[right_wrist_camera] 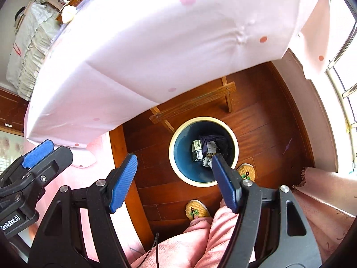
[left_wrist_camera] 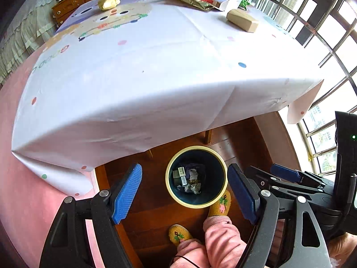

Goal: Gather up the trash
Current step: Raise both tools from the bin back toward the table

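- Left gripper (left_wrist_camera: 185,193) spread wide and empty, poised above the floor at the tabletop's near edge; blue pads (left_wrist_camera: 127,193) framing the bin below.
- Right gripper (right_wrist_camera: 174,183) likewise spread wide, nothing between its pads, held just beside the left one and also over the bin.
- Trash bin (left_wrist_camera: 171,192), cream-rimmed with a dark blue inside, standing on the wooden floor (left_wrist_camera: 154,212) just past the hanging tablecloth (left_wrist_camera: 125,120); small boxes and crumpled paper scraps (left_wrist_camera: 188,178) lying at its bottom.
- Yellow embroidered slippers (left_wrist_camera: 219,205) and pink trouser legs (left_wrist_camera: 223,241) right next to the bin, one slipper touching its rim.
- Farther out on the tabletop: crumpled yellow paper ball (left_wrist_camera: 108,0), tan box (left_wrist_camera: 242,20), white carton (left_wrist_camera: 225,1) and red-and-gold wrappers (left_wrist_camera: 196,0) along the far side.
- Barred window (left_wrist_camera: 316,22) off to the right.
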